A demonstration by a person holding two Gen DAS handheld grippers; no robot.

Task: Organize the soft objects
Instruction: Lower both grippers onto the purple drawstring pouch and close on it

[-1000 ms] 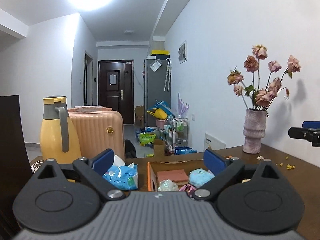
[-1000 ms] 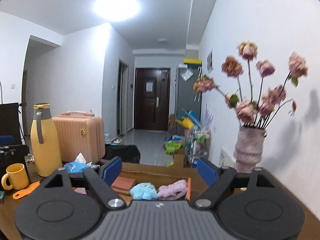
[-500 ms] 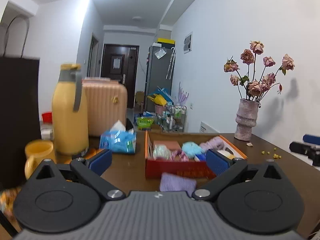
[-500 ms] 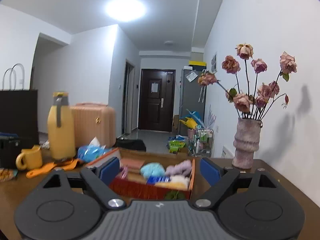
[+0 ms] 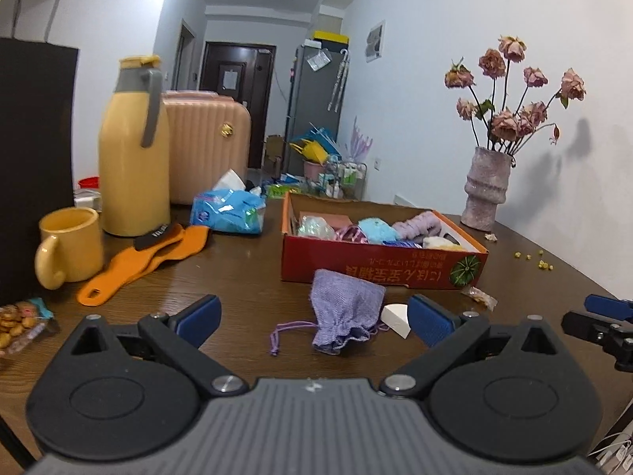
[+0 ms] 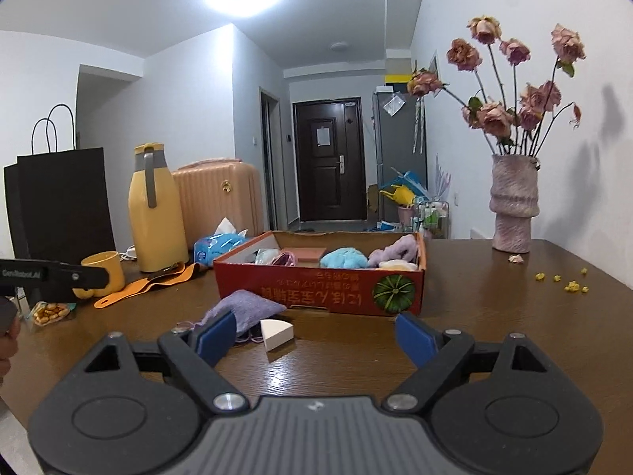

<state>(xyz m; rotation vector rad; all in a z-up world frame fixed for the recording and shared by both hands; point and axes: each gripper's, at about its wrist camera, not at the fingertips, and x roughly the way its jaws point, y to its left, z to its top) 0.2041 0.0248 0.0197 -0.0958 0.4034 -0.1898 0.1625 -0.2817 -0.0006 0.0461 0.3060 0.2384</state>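
Observation:
A lilac drawstring pouch (image 5: 345, 309) (image 6: 246, 308) lies on the brown table just in front of a red cardboard box (image 5: 379, 267) (image 6: 316, 289). Beside the pouch sits a white wedge sponge (image 5: 396, 318) (image 6: 275, 333). The box holds soft items: a blue plush (image 6: 342, 258), a lilac cloth (image 6: 397, 251) and others. My left gripper (image 5: 314, 318) is open, the pouch lying between and beyond its fingers. My right gripper (image 6: 314, 334) is open too, low over the table, the sponge just inside its left finger. Nothing is held.
A yellow jug (image 5: 132, 150), yellow mug (image 5: 69, 245), orange strap (image 5: 146, 261), blue tissue pack (image 5: 227, 209) and black bag (image 5: 35, 166) stand on the left. A vase of dried roses (image 6: 512, 202) stands at the far right, with yellow crumbs (image 6: 569, 283) near it.
Both grippers have come down towards the table and tipped forward. The box, then the pouch and the sponge have come into view in front of them. Both stay open.

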